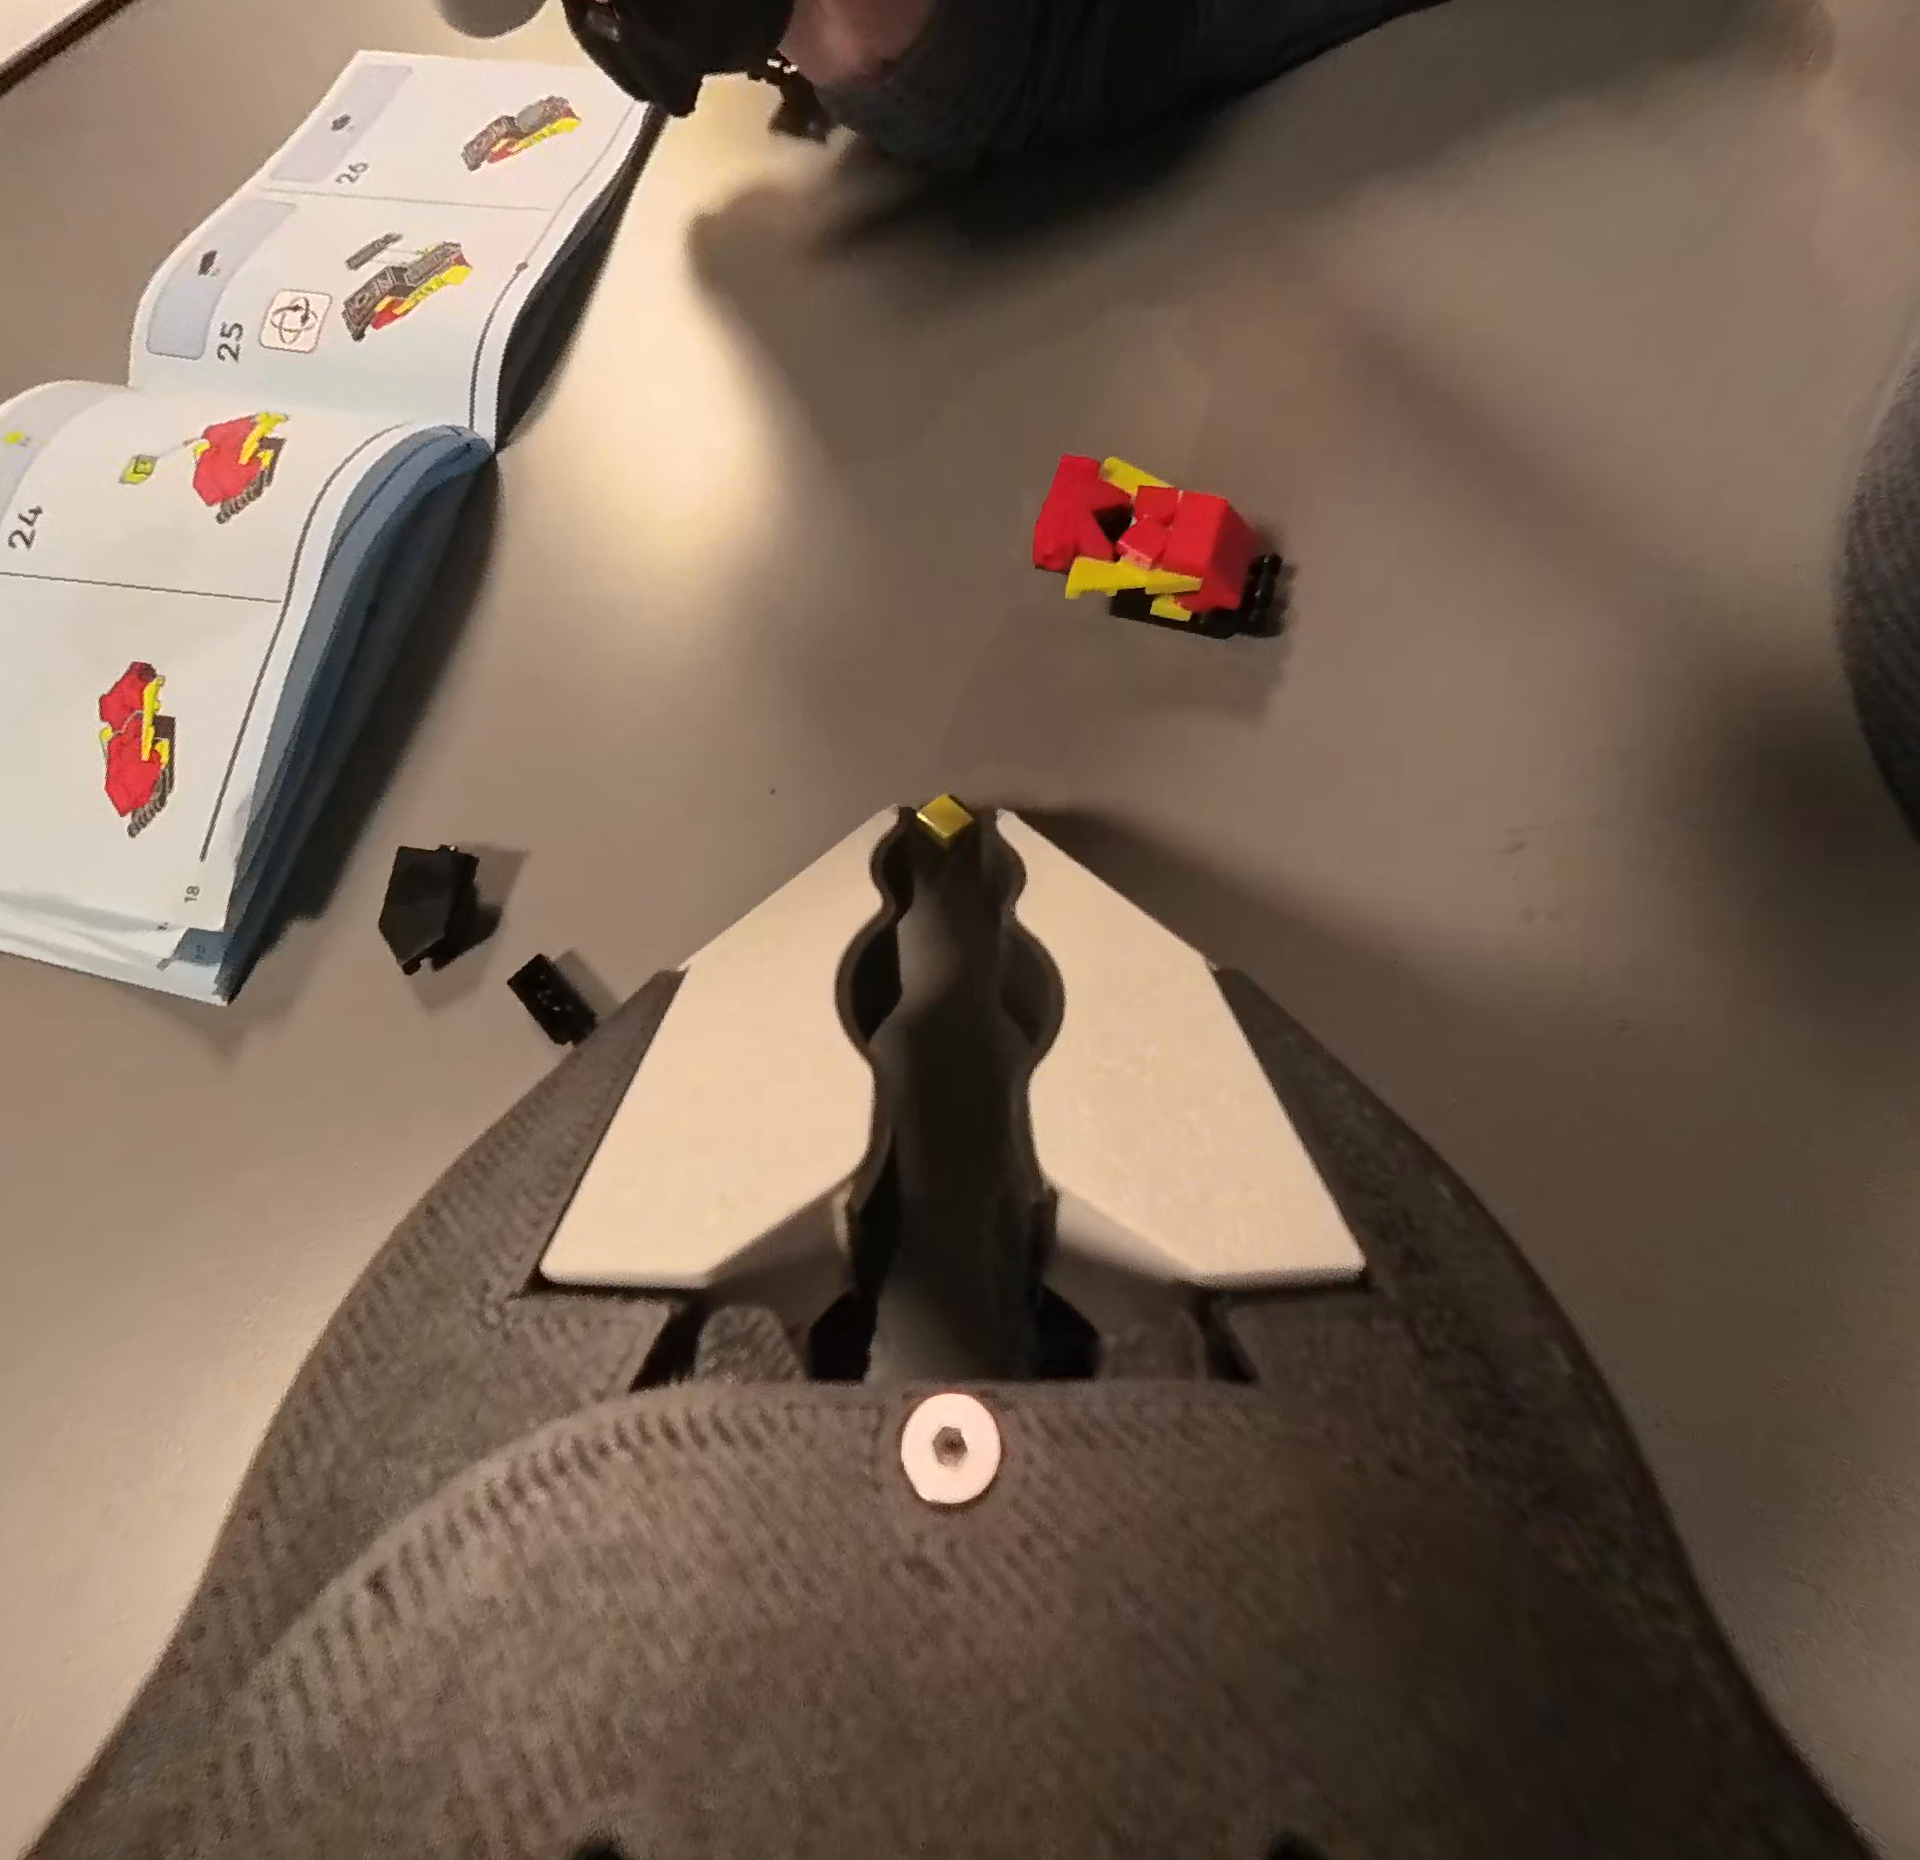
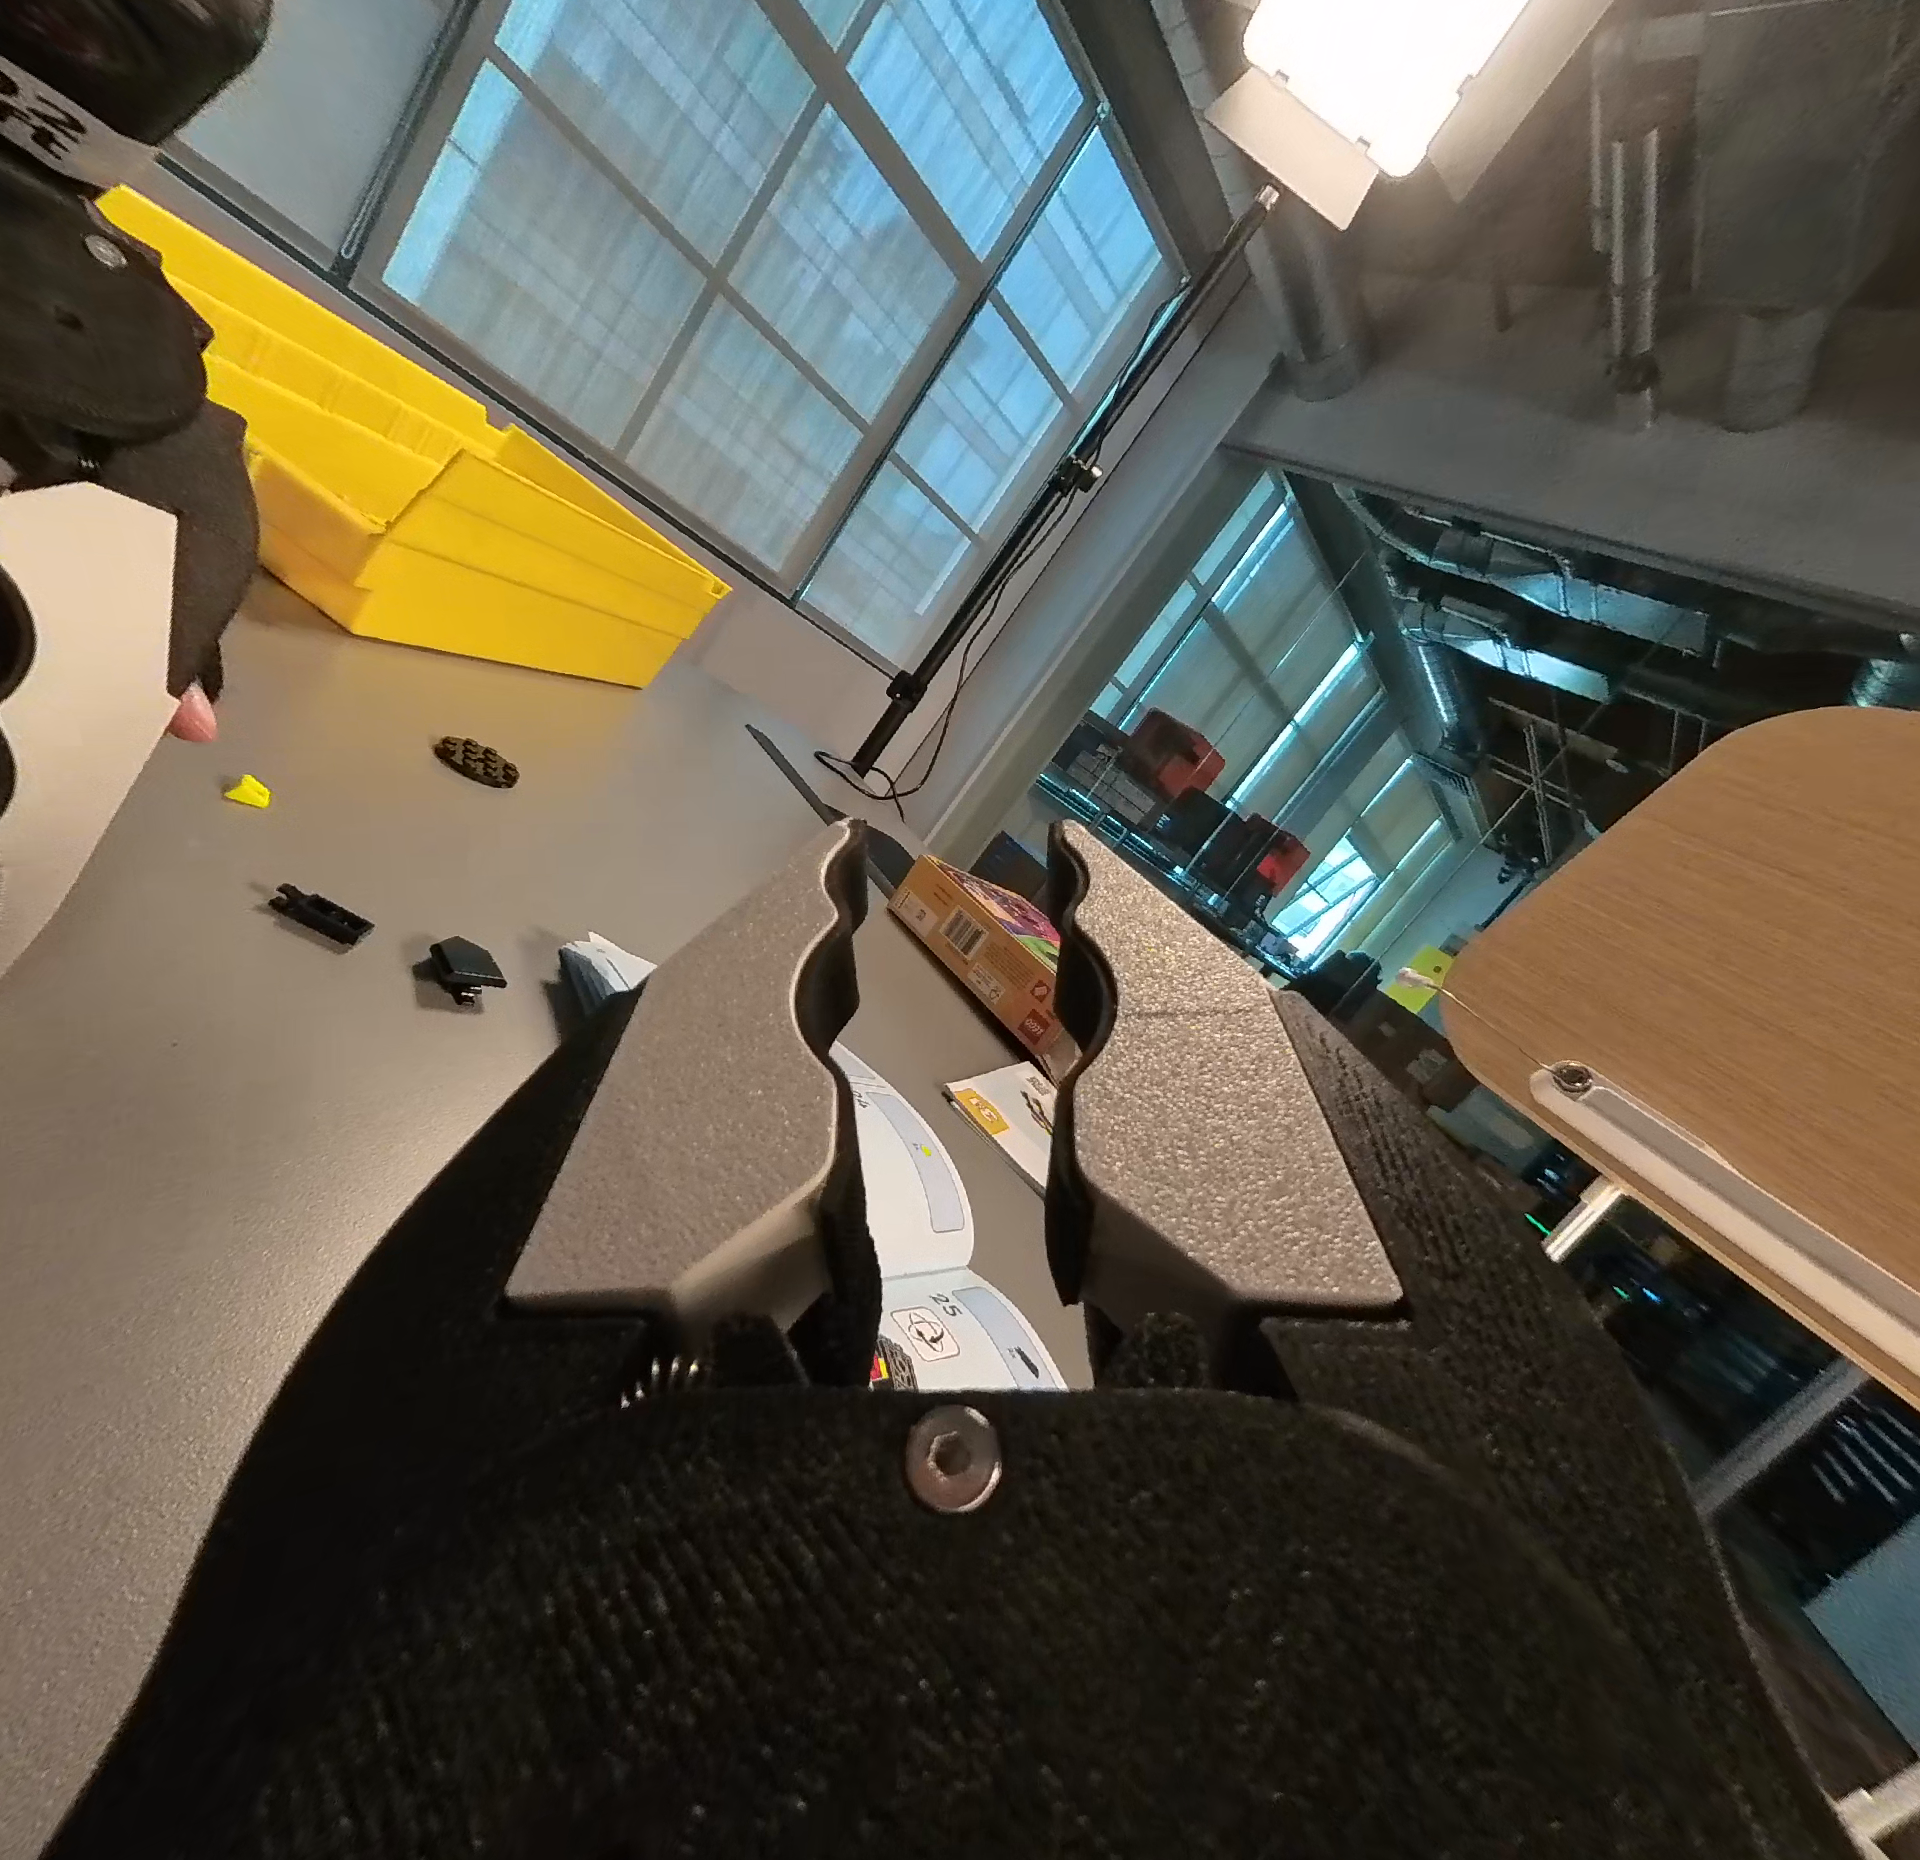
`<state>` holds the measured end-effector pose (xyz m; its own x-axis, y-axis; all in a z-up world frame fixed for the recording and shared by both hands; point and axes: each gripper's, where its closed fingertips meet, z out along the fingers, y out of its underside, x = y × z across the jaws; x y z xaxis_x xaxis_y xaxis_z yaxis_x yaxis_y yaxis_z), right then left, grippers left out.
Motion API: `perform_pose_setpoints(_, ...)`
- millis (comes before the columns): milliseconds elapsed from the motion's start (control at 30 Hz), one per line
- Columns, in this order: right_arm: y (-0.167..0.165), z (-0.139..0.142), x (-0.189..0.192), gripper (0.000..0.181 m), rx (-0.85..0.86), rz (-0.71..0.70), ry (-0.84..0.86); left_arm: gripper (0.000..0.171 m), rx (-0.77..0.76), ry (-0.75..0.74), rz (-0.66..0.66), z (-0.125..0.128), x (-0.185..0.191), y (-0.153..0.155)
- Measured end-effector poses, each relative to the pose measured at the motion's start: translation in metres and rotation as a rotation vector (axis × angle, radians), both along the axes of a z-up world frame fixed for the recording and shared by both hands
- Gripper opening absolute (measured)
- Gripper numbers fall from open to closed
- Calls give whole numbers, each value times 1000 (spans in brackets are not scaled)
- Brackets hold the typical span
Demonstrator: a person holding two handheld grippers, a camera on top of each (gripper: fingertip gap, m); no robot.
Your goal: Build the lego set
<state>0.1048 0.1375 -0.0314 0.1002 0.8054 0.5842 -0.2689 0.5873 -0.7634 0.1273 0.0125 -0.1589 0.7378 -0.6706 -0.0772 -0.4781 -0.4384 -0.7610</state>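
Your left gripper [image 1: 943, 823] has its jaws pinched on a tiny yellow piece [image 1: 943, 818], held right at the very tips, so you've little margin there. The red and yellow model [image 1: 1148, 543] sits on the table [image 1: 1455, 875] ahead of the jaws and a touch to their right, well clear of them. Bring the piece over it slowly and squarely; with a grip that shallow, any sideways knock will likely twist it out. Line it up above its spot first, then press straight down.

Your right gripper [image 2: 956, 854] is spread wide, nothing between the jaws, and it's pointing up and away from the work. I'd swing it back and steady the model, because a loose build that small may skid under the push. The booklet [image 1: 239, 522] lies open left of the left jaws if you need to check the placing. Two black pieces [image 1: 431, 901] wait just left of those jaws.
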Motion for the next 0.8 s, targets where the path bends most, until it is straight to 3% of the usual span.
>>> perform_pose_setpoints(633, 1, 1, 1, 32, -3, -3, 6, 11, -34, -31, -49, -1, 4, -11)
perform_pose_setpoints(800, 2, 2, 1, 32, -2, -9, 14, 21, -14, -16, -14, 0, 1, -7)
